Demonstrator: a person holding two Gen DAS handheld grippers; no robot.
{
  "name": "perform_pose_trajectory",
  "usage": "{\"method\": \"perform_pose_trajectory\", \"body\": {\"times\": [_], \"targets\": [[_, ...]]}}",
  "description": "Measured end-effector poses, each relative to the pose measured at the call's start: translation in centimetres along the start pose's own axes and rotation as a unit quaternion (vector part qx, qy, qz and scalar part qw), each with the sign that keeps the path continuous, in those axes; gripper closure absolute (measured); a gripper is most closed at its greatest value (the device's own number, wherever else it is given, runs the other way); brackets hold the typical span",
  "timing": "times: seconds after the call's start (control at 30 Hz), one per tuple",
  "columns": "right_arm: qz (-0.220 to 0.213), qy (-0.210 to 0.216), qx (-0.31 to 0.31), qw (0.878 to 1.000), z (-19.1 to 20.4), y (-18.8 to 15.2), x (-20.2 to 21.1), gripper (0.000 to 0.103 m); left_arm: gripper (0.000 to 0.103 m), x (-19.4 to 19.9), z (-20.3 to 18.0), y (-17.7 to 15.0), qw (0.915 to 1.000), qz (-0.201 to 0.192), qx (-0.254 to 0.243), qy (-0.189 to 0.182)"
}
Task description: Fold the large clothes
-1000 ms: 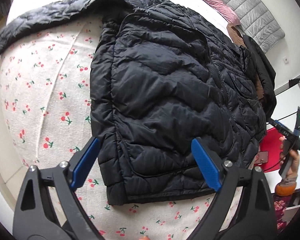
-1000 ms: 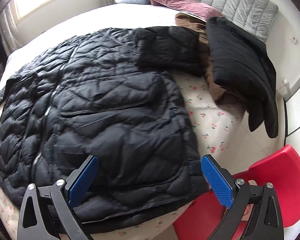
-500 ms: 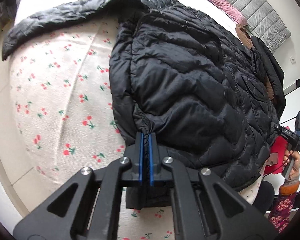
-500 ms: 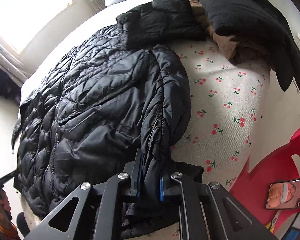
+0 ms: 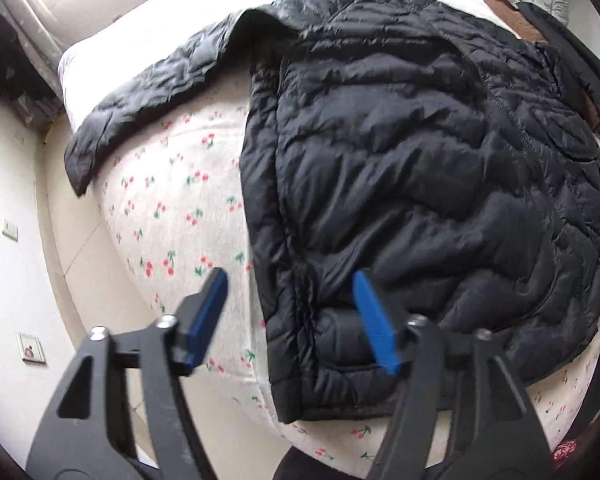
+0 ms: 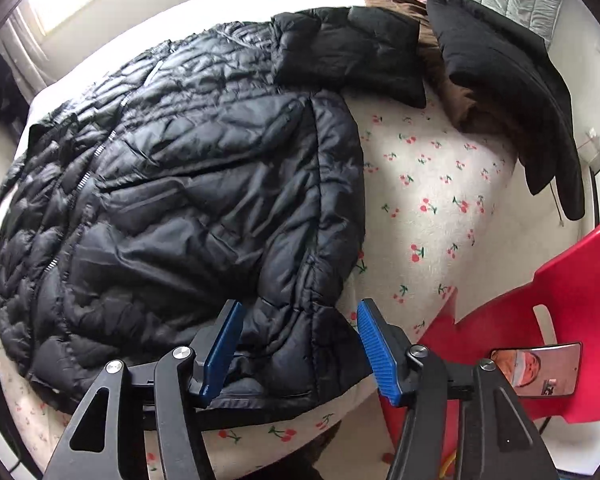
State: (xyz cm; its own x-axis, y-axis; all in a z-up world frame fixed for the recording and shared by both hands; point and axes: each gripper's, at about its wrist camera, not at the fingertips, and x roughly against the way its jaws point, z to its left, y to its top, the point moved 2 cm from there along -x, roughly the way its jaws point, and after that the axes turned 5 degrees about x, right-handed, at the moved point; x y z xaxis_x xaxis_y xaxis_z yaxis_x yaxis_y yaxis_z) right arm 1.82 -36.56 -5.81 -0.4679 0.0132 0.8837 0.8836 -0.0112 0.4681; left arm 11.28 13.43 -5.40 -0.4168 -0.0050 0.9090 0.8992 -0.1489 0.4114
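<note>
Right wrist: puffy black quilted jacket lies spread, zipped.

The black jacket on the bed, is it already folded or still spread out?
Mostly spread. The black jacket lies flat on the bed, front up, one sleeve stretched sideways; the other sleeve is bent inward.

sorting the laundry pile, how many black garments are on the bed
2: the black puffer jacket spread flat across the bed, and a black coat heaped on a brown garment near the headboard. More may be hidden.
</note>
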Motion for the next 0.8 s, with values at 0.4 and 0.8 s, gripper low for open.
{"method": "perform_pose_trajectory", "body": {"times": [0.4,0.8], "targets": [[-0.058,0.095,0.031,0.993,8.1,6.4,1.1,0.027,0.022,-5.6,-1.3,14.1,0.995,-0.013,-0.032,-0.094],[-0.018,0.12,0.015,0.992,10.2,7.9,-3.9,0.027,0.101,-9.7,1.2,16.4,0.9823,0.006,0.031,-0.185]]}}
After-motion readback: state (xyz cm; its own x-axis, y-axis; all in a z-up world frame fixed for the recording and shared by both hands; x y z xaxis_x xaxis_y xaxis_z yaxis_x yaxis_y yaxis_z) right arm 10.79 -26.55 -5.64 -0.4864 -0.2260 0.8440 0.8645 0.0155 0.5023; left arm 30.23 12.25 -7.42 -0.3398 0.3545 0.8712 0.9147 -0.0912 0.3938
